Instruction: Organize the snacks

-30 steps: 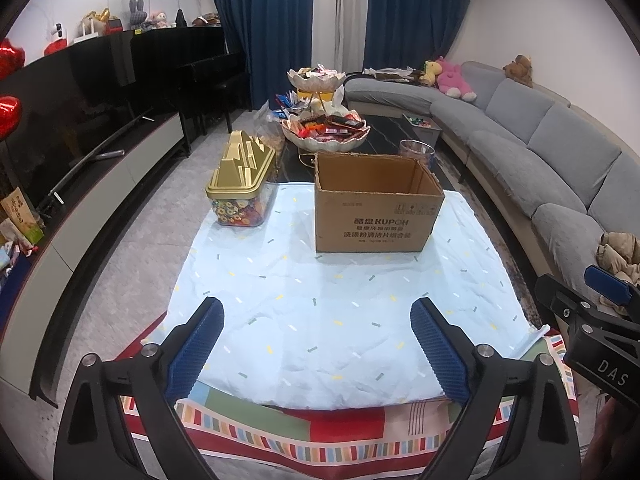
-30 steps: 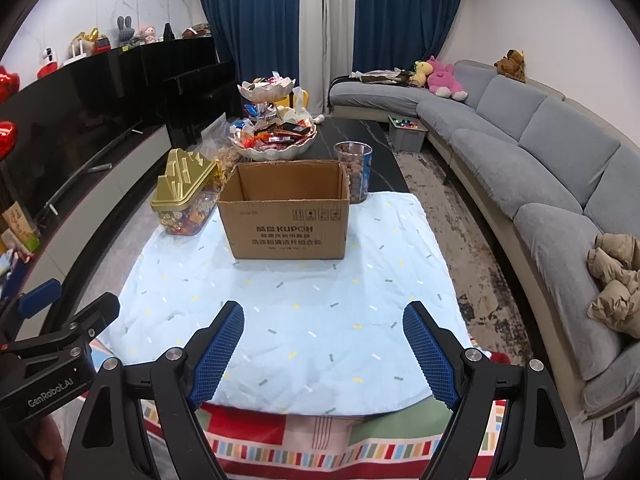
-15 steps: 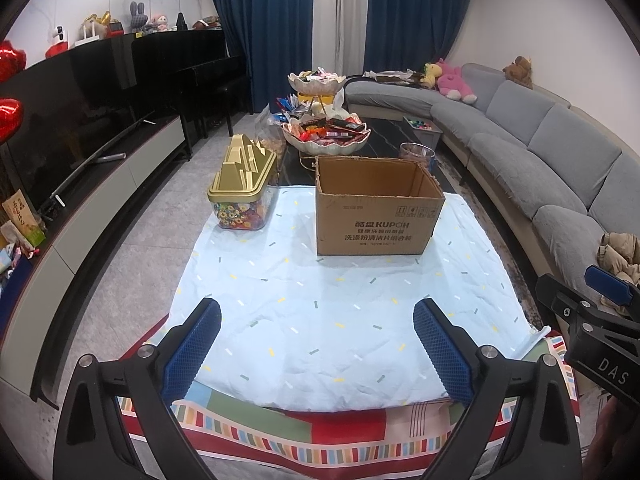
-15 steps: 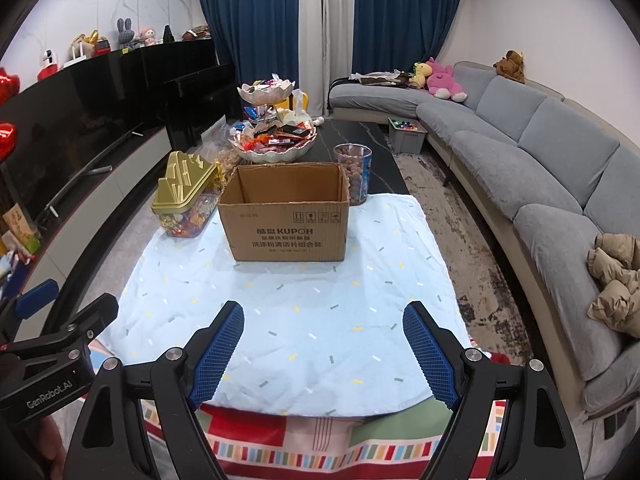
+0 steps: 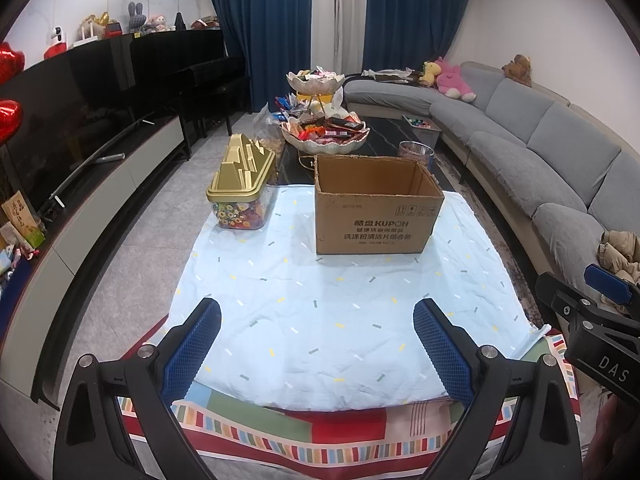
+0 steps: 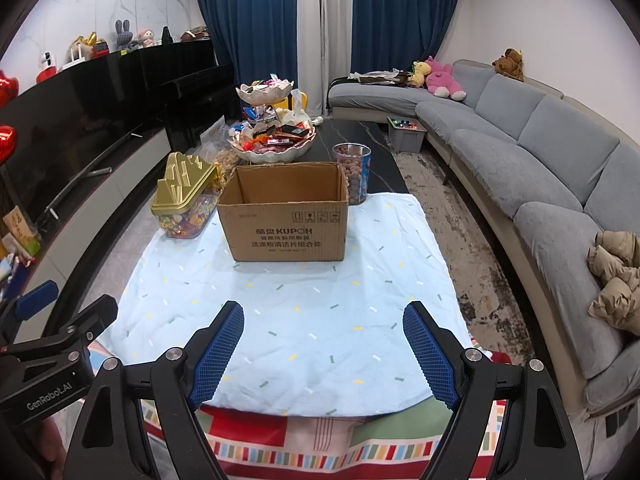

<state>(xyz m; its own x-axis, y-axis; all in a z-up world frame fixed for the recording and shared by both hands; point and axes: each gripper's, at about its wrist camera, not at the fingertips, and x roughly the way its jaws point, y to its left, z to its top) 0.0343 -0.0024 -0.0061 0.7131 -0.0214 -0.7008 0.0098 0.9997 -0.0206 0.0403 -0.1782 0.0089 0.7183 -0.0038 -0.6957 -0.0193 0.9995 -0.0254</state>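
Note:
An open, empty-looking cardboard box stands on a pale blue cloth over the table. A clear candy tub with a gold lid sits to its left. Behind the box a tiered shell dish of wrapped snacks rises, and a clear jar of round snacks stands at the box's right rear corner. My left gripper and right gripper both hang open over the near part of the cloth, nothing between their blue pads.
A grey curved sofa with plush toys runs along the right. A black media unit and piano line the left wall. A striped red cloth shows at the table's near edge. A small grey bin sits on the floor.

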